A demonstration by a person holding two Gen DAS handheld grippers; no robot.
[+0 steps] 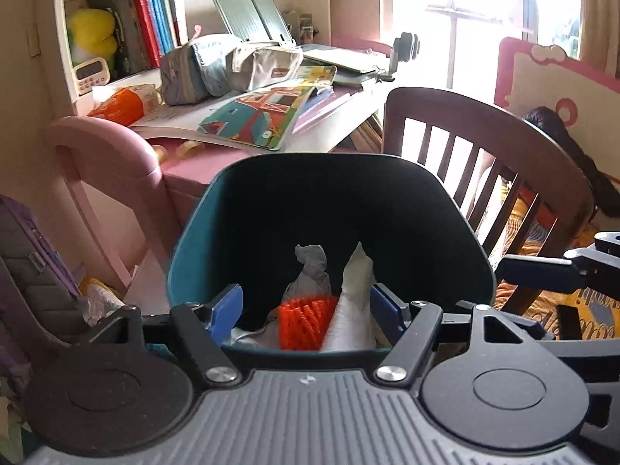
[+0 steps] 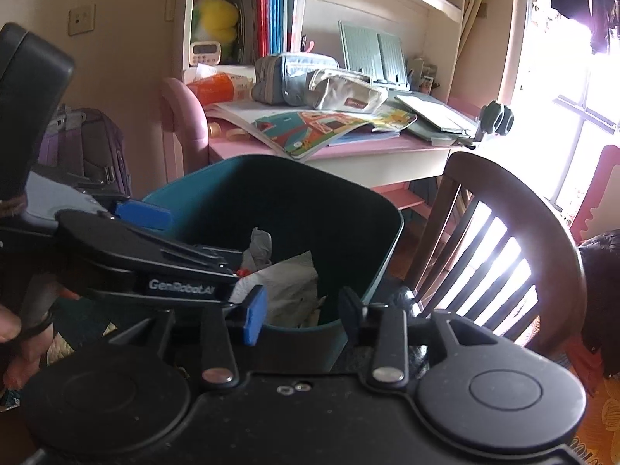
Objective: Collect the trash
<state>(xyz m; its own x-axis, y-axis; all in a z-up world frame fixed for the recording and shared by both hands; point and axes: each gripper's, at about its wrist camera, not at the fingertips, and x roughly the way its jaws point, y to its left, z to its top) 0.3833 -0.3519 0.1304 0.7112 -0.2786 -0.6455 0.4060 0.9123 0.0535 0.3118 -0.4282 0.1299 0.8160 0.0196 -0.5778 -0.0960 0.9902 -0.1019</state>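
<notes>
The trash (image 1: 310, 310) is down in the teal bin (image 1: 186, 255), right in front of my left gripper (image 1: 306, 316) and a bit below it. I see it through the gap between my left fingers. My left jaws stand wide and hold nothing; the pads are not pressing on anything. My right gripper (image 2: 300, 312) is over the near rim of the bin, a little off to the side. Its jaws are partly apart and empty too.

My left gripper is nearer to the pile, I think.

The trash is a knotted grey bag (image 1: 308, 267), a white crumpled wrapper (image 1: 356, 302) that stands up tall and pointy, and a bright orange ribbed thing (image 1: 306, 325). They lie touching each other at the bottom.
</notes>
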